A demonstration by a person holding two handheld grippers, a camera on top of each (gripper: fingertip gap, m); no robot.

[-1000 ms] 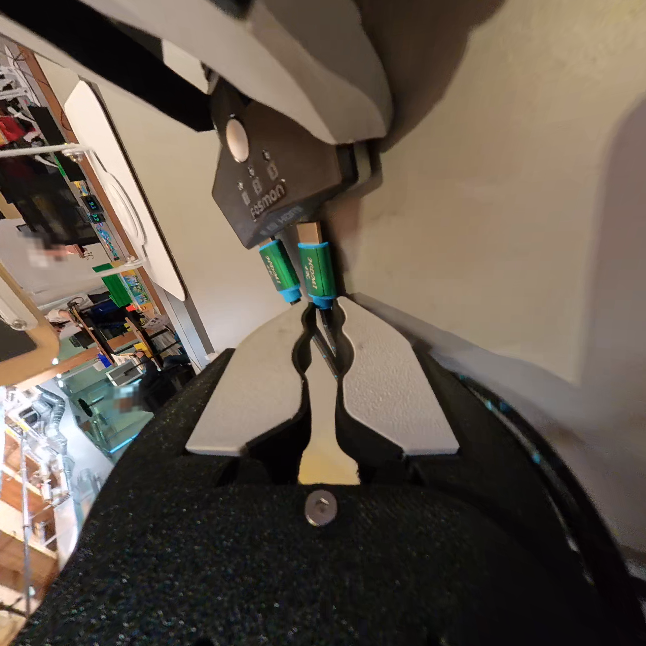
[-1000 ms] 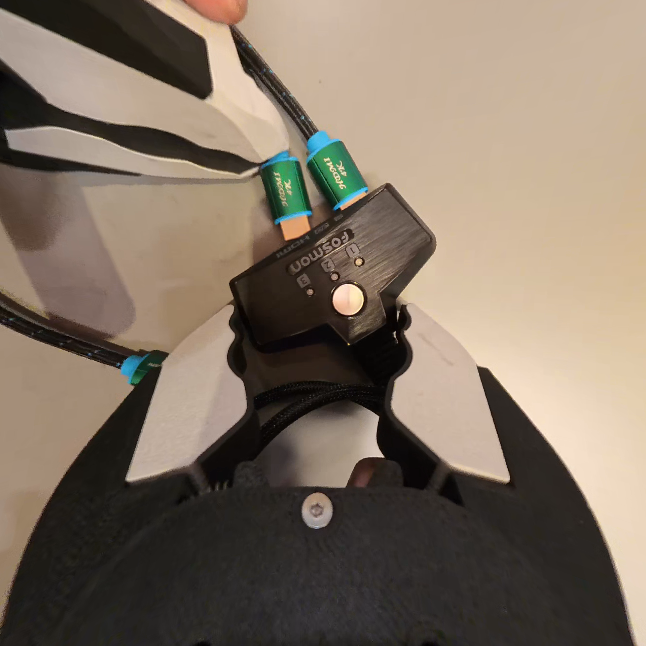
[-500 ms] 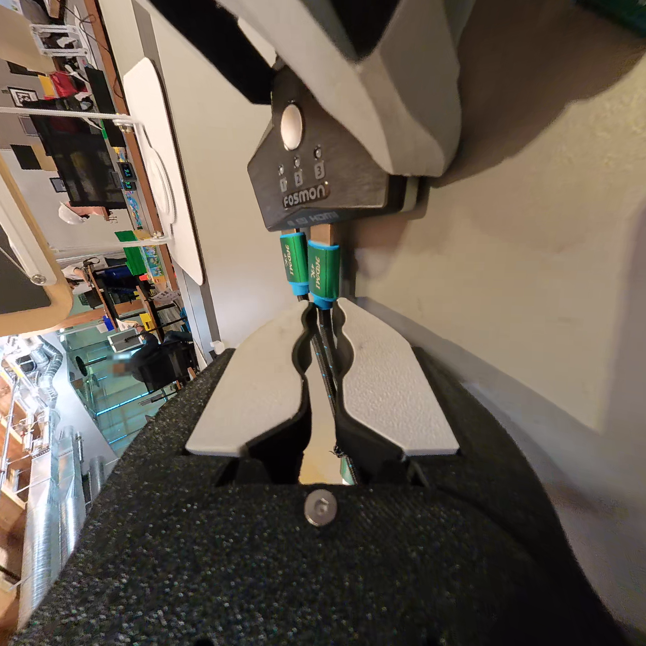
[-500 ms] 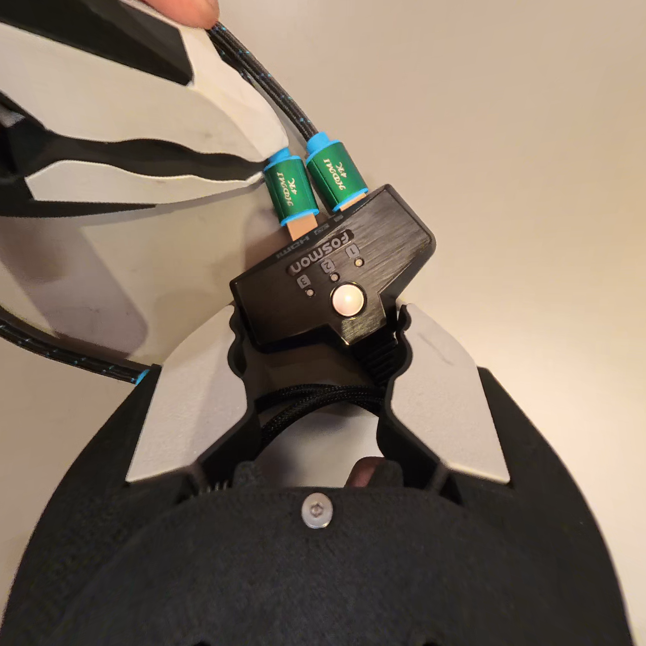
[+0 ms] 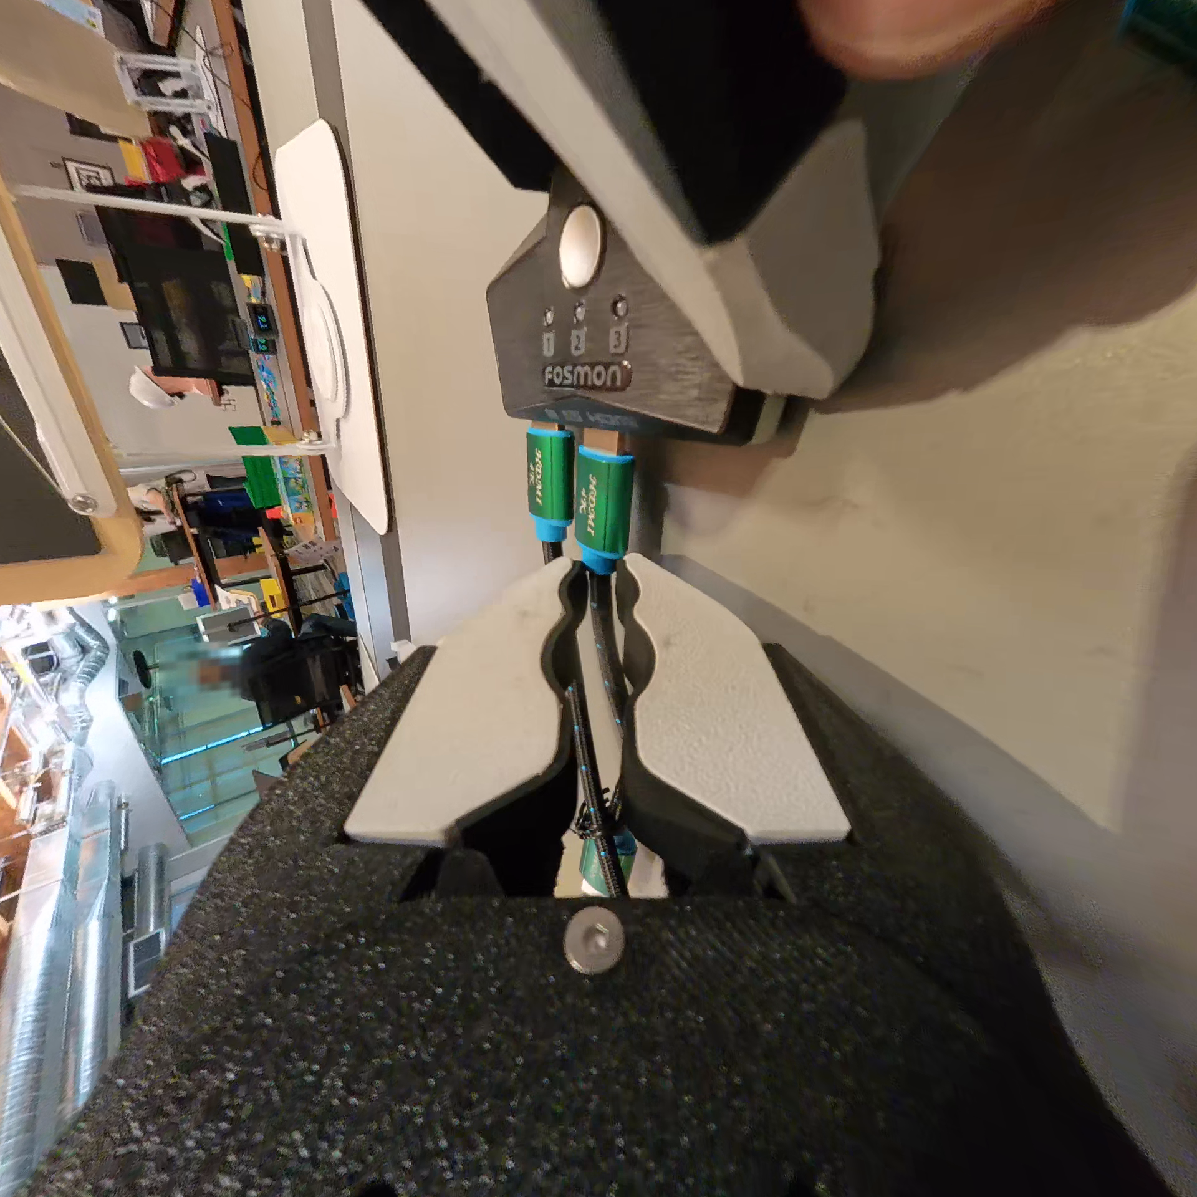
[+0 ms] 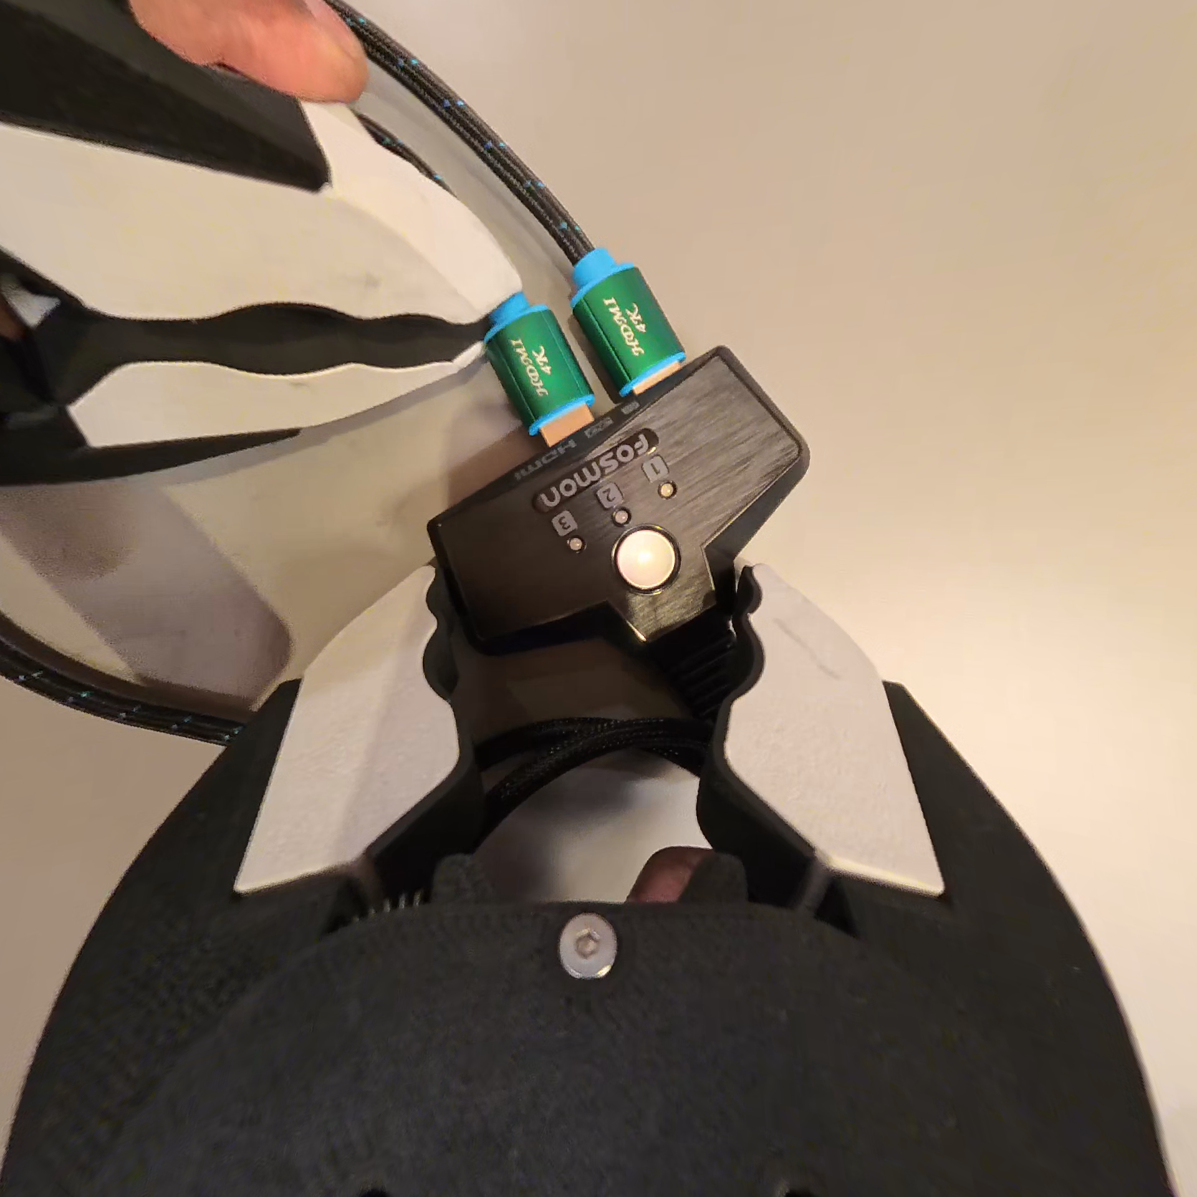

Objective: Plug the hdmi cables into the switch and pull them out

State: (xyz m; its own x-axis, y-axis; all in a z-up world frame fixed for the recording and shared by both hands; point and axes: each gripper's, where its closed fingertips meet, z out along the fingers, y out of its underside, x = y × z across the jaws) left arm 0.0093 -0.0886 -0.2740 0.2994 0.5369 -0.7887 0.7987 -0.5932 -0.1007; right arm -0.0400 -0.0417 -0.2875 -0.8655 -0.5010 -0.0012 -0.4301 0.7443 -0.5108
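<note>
The black HDMI switch [image 6: 654, 479] lies on the beige table. My right gripper [image 6: 589, 583] is shut on its narrow cable end. One green plug [image 6: 638, 337] sits in the outer port. My left gripper [image 5: 597, 570] is shut on the braided cable just behind a second green plug [image 5: 605, 505], also in the right wrist view [image 6: 541, 376]. That plug's gold tip [image 6: 563, 427] meets the middle port; how deep it sits is unclear. In the left wrist view the switch [image 5: 602, 350] is straight ahead with the right gripper's fingers [image 5: 764, 311] over it.
A third braided cable [image 6: 97, 699] lies on the table at the left, and its green plug [image 5: 596, 861] shows between my left fingers' bases. A person's finger [image 6: 285, 45] rests on the left gripper. White flat boards [image 5: 324, 324] and a cluttered room lie beyond the table edge. The tips of one gripper are about 7 cm away from the tips of the other.
My left gripper has lined up with the switch and pushed the second plug toward the middle port; less of its gold tip shows. The right gripper still holds the switch.
</note>
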